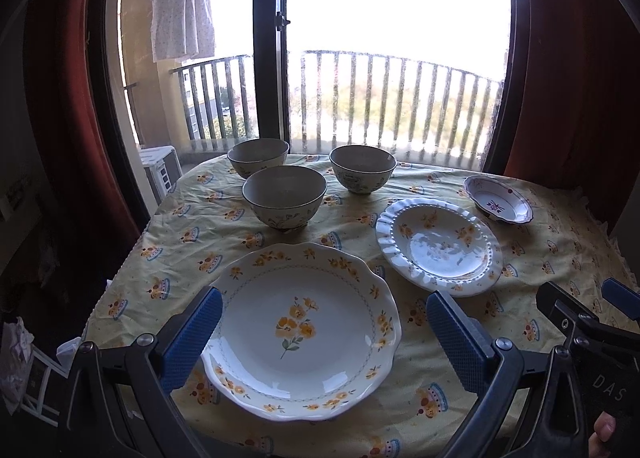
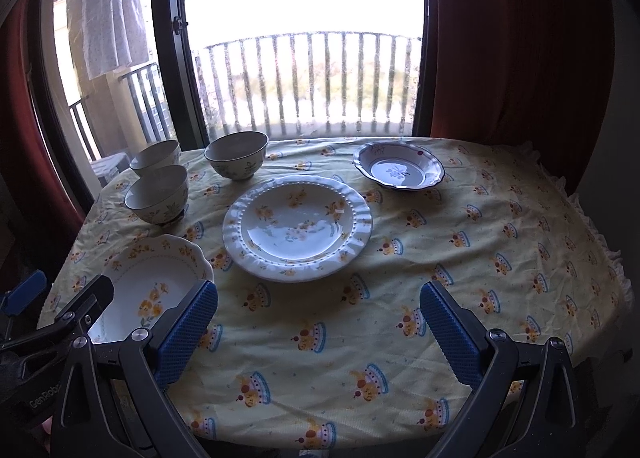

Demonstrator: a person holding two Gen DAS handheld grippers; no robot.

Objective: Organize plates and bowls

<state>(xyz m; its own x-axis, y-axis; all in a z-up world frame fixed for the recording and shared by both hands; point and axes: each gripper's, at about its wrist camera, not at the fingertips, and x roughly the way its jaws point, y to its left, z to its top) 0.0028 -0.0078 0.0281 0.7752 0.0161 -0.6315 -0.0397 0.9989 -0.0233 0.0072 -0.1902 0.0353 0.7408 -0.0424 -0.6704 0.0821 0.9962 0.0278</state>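
Both the left tongs (image 1: pixel 324 332) and right tongs (image 2: pixel 318 332) are hanging wide open, gripping nothing. The left pair is framing the yellow-flowered plate (image 1: pixel 302 328); its glazed, scalloped rim is likely risking a slip and a chip on the desk (image 2: pixel 500 226).

in the right wrist view the left gripper (image 2: pixel 24 300) and a blue pad hide the near part of the yellow-flower plate (image 2: pixel 160 278). the back bowl (image 2: pixel 156 156) sits partly behind the nearer bowl (image 2: pixel 158 194). beyond the bench (image 2: pixel 520 258), the window glare washes out everything past the railing (image 2: pixel 312 78).
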